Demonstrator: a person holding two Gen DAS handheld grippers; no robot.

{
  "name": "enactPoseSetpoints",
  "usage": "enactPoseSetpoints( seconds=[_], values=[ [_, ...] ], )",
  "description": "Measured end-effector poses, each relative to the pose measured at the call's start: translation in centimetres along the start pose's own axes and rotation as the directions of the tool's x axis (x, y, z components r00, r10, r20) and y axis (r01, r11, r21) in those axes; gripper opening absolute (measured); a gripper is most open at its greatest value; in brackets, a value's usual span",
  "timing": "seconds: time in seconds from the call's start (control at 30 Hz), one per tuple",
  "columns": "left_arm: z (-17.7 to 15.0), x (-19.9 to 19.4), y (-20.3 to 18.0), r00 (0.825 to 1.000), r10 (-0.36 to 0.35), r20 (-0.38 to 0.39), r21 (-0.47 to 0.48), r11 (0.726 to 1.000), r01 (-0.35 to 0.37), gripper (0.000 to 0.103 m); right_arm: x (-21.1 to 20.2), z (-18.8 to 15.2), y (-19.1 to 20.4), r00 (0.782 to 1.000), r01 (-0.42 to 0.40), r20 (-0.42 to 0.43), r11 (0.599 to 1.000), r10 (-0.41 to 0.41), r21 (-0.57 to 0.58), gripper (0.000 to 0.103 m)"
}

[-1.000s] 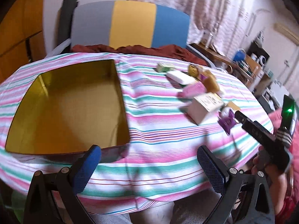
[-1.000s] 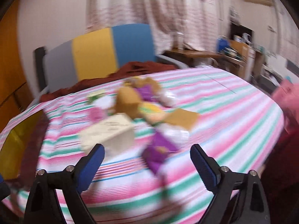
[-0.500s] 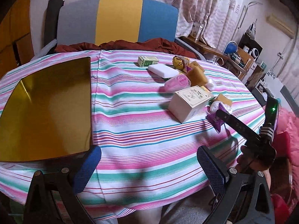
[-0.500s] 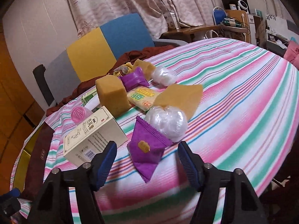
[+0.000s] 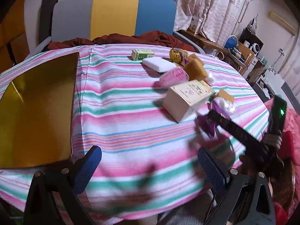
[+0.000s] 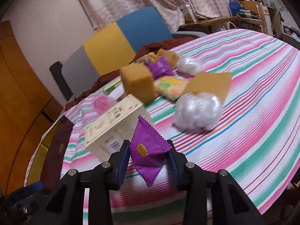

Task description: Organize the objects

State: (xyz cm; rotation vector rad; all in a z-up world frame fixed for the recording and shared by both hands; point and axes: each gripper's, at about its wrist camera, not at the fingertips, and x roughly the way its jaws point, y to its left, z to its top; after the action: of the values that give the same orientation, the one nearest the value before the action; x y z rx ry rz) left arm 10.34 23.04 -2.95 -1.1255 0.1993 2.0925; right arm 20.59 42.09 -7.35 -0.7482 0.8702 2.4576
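My right gripper [image 6: 148, 158] is shut on a purple snack packet [image 6: 147, 150], its blue pads pressing both sides, just above the striped tablecloth [image 6: 253, 112]. A cream box [image 6: 114, 123] lies just left of it; a white plastic bundle [image 6: 198, 110] lies to the right. In the left wrist view the right gripper [image 5: 210, 120] holds the blurred packet [image 5: 207, 124] beside the cream box [image 5: 187, 97]. My left gripper [image 5: 148, 168] is open and empty near the table's front edge. The gold tin [image 5: 33, 112] lies open at the left.
Further back lie a yellow sponge block [image 6: 138, 82], a pink round item [image 6: 102, 103], a second purple packet [image 6: 160, 68], a tan cloth [image 6: 211, 83], a white bar [image 5: 158, 64] and a green box [image 5: 141, 54]. A chair [image 5: 112, 13] stands behind the table.
The right gripper's fingers have closed from wide apart onto the purple packet and moved forward over it. The left gripper stays open and has shifted slightly towards the pile.
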Motion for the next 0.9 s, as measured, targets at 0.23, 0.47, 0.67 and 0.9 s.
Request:
enactPoseSetpoints(
  seconds=[0.23, 0.47, 0.67, 0.9],
  values=[
    [3.2, 3.1, -1.9, 0.999, -0.017, 0.051, 0.146, 0.989, 0.010, 0.103, -1.1, -0.4, -0.5, 0.999, 0.042, 0.001, 0.999, -0.042, -0.006, 0.037],
    [6.7, 8.7, -4.4, 0.997, -0.078, 0.007, 0.261, 0.962, 0.074, 0.103, -2.4, -0.2, -2.4, 0.997, 0.072, 0.007, 0.997, -0.072, 0.029, 0.038],
    [6.4, 9.6, -5.2, 0.968, -0.244, -0.052, 0.267, 0.931, 0.249, 0.103, -2.9, -0.1, -3.5, 0.997, 0.073, 0.010, 0.996, -0.073, 0.054, 0.038],
    [5.6, 8.3, -6.0, 0.933, -0.355, -0.060, 0.267, 0.895, 0.358, 0.101, -3.0, -0.1, -4.4, 0.997, 0.071, 0.014, 0.993, -0.073, 0.093, 0.038]
  ],
)
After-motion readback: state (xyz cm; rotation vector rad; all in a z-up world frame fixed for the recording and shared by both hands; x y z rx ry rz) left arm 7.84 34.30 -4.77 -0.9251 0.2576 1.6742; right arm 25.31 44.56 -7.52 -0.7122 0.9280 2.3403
